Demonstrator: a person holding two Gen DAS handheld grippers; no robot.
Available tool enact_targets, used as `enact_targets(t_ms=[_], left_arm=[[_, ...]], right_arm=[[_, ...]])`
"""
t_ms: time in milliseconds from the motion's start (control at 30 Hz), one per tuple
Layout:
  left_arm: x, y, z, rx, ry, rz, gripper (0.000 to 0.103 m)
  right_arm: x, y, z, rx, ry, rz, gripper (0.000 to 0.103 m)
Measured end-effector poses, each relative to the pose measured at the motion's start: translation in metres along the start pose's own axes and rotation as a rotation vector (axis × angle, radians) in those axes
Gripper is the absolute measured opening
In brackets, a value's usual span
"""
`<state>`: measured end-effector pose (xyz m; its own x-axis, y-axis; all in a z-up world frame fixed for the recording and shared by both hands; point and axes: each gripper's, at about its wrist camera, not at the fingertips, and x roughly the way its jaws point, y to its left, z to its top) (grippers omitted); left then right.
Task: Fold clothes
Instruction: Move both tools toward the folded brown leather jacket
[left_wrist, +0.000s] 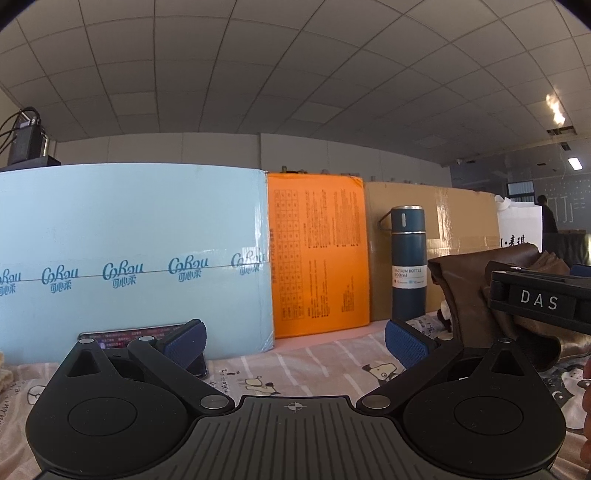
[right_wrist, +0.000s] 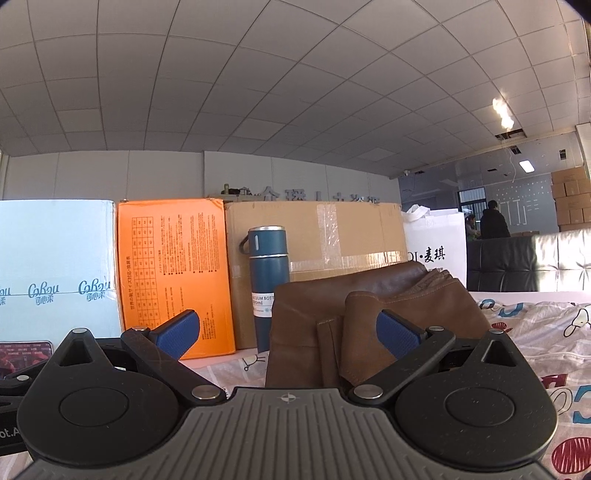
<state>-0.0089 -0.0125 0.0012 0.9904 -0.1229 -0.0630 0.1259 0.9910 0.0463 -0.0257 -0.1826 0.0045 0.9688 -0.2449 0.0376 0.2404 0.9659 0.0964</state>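
Brown leather-look garment (right_wrist: 369, 317) lies bunched in layers on the printed sheet (right_wrist: 535, 332) directly ahead of the right gripper (right_wrist: 288, 332), right of the left gripper (left_wrist: 295, 343); both gape wide, empty, presumably poised for grasping.

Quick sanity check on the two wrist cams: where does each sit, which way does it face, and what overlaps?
Left wrist: on the left gripper, low over the printed bedsheet, facing the light blue box and orange box; own open fingers show, with the right gripper's body at right.
Right wrist: on the right gripper, facing the brown leather garment and cardboard box; own open fingers show.
Shared: blue vacuum bottle, boxes, garment, white bag, sheet.
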Motion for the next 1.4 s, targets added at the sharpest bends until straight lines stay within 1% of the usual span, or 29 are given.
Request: enact_targets(t_ms=[100,133,233,333,433,500,567,667,767,900,1000,1033,1067,1100,1167,1233,1267,1333,1400], left_arm=[[0.002,0.002,0.0,-0.016,0.015,-0.04,0.103],[0.003,0.003,0.0,-0.019,0.023,-0.049,0.103],[0.008,-0.003,0.0,0.003,0.079,-0.08,0.103],[0.008,-0.007,0.0,0.016,0.09,-0.113,0.103],[0.017,-0.007,0.002,-0.047,0.154,-0.136,0.103],[0.023,-0.006,0.003,-0.101,0.19,-0.14,0.103],[0.029,-0.006,0.004,-0.147,0.206,-0.14,0.103],[0.036,-0.009,0.006,-0.17,0.213,-0.143,0.103],[0.042,-0.014,0.008,-0.17,0.207,-0.136,0.103],[0.052,-0.02,0.011,-0.184,0.207,-0.134,0.103],[0.063,-0.025,0.015,-0.201,0.189,-0.158,0.103],[0.068,-0.028,0.017,-0.206,0.182,-0.171,0.103],[0.073,-0.031,0.02,-0.211,0.173,-0.19,0.103],[0.079,-0.035,0.023,-0.216,0.162,-0.215,0.103],[0.093,-0.046,0.03,-0.214,0.134,-0.277,0.103],[0.105,-0.064,0.035,-0.157,0.083,-0.361,0.103],[0.111,-0.074,0.038,-0.117,0.054,-0.405,0.103],[0.124,-0.095,0.041,-0.017,0.013,-0.464,0.103],[0.142,-0.112,0.043,0.036,0.014,-0.496,0.103]], right_arm=[[-0.004,-0.008,0.007,0.004,-0.015,-0.009,0.103],[-0.004,-0.014,0.009,0.009,-0.008,-0.006,0.103],[-0.006,-0.032,0.016,0.027,0.022,0.006,0.103],[0.004,-0.05,0.018,0.034,0.081,-0.01,0.103],[0.019,-0.06,0.017,0.053,0.127,-0.024,0.103],[0.03,-0.064,0.015,0.07,0.154,-0.031,0.103],[0.042,-0.067,0.014,0.087,0.18,-0.039,0.103],[0.059,-0.073,0.011,0.113,0.22,-0.05,0.103],[0.076,-0.078,0.009,0.139,0.259,-0.062,0.103],[0.084,-0.083,0.006,0.149,0.26,-0.099,0.103],[0.09,-0.087,0.004,0.156,0.259,-0.127,0.098],[0.092,-0.088,0.003,0.159,0.259,-0.136,0.092],[0.094,-0.089,0.003,0.161,0.259,-0.146,0.079],[0.096,-0.091,0.002,0.164,0.259,-0.155,0.07],[0.1,-0.093,0.001,0.168,0.259,-0.174,0.031],[0.104,-0.096,-0.001,0.173,0.259,-0.193,0.017],[0.106,-0.097,-0.001,0.176,0.259,-0.202,0.016],[0.11,-0.1,-0.003,0.181,0.258,-0.221,0.015],[0.1,-0.108,0.002,0.196,0.231,-0.251,0.014]])
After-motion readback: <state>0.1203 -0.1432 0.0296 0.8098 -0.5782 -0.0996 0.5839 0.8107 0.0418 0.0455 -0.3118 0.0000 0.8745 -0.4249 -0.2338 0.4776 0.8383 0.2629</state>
